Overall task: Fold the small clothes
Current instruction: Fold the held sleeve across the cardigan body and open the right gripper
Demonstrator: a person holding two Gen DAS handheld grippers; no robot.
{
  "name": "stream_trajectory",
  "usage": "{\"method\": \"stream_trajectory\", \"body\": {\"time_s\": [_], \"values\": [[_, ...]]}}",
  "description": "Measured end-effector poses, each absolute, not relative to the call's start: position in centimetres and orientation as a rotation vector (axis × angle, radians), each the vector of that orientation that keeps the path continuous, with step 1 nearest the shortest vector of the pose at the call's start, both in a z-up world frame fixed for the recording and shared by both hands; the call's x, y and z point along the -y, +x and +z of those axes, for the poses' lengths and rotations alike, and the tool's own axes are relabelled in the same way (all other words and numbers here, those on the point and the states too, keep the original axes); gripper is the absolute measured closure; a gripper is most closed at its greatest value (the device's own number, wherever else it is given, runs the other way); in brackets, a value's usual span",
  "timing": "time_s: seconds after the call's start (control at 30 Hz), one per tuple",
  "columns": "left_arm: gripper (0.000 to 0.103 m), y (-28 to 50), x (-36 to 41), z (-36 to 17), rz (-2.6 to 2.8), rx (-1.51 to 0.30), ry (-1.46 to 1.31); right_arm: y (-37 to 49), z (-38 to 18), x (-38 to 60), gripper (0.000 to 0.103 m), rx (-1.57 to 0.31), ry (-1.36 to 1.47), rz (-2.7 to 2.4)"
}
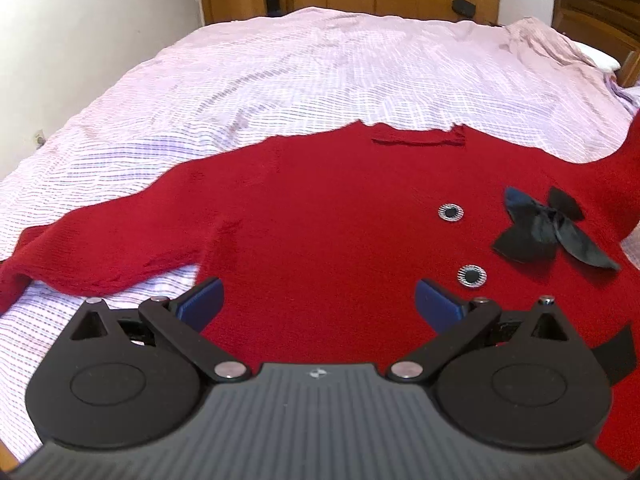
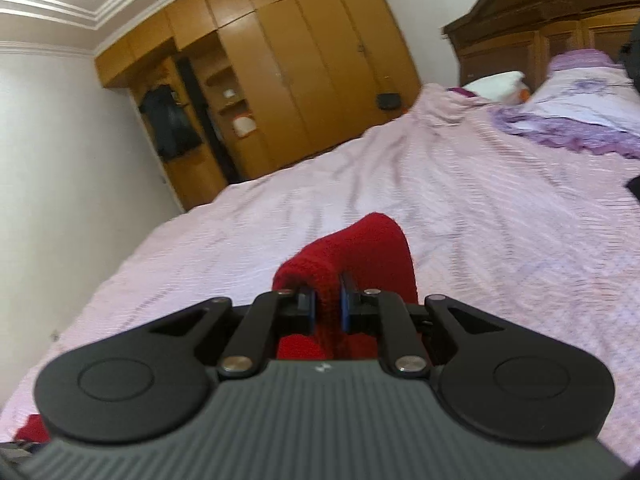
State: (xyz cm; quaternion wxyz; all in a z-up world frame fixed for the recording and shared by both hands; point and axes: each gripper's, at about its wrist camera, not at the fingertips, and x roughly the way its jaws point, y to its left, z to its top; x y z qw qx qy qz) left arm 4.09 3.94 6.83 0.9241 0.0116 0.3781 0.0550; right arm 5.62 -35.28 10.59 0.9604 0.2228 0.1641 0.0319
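A small red knit sweater (image 1: 312, 216) lies spread on the bed, with a black bow (image 1: 548, 232) and two round buttons (image 1: 451, 213) on its right side. Its left sleeve (image 1: 88, 240) stretches out to the left. My left gripper (image 1: 318, 300) is open and empty, hovering over the sweater's lower body. My right gripper (image 2: 327, 304) is shut on the red sleeve cuff (image 2: 360, 248) and holds it lifted above the bed. In the left wrist view that raised sleeve (image 1: 628, 184) climbs out of frame at the right edge.
The bed is covered by a pink striped sheet (image 1: 304, 64). Pillows (image 2: 580, 96) and a dark wooden headboard (image 2: 532, 24) are at the right. A wooden wardrobe (image 2: 280, 72) stands beyond the bed. A white wall (image 1: 80, 20) runs along the left.
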Motion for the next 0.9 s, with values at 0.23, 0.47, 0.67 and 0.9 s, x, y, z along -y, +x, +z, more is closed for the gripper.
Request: {"method": "stream_trajectory", "body": {"time_s": [0.23, 0.47, 0.67, 0.9], "values": [[0.000, 4.2, -6.7, 8.0, 0.151, -0.736, 0.021, 7.1, 11.2, 29.6, 0.089, -0.351, 0.464, 0.169], [0.000, 4.1, -9.3, 8.3, 0.186, -0.714, 0.023, 9.4, 9.1, 22.1, 0.089, -0.424, 0.402, 0.251], [0.000, 4.7, -10.5, 6.9, 0.188, -0.738, -0.002, 10.9, 5.2, 17.6, 0.089, -0.529, 0.339, 0.304], [0.000, 5.6, -10.9, 5.5, 0.184, -0.760, -0.019, 11.6, 1.8, 15.0, 0.085, -0.620, 0.280, 0.339]]}}
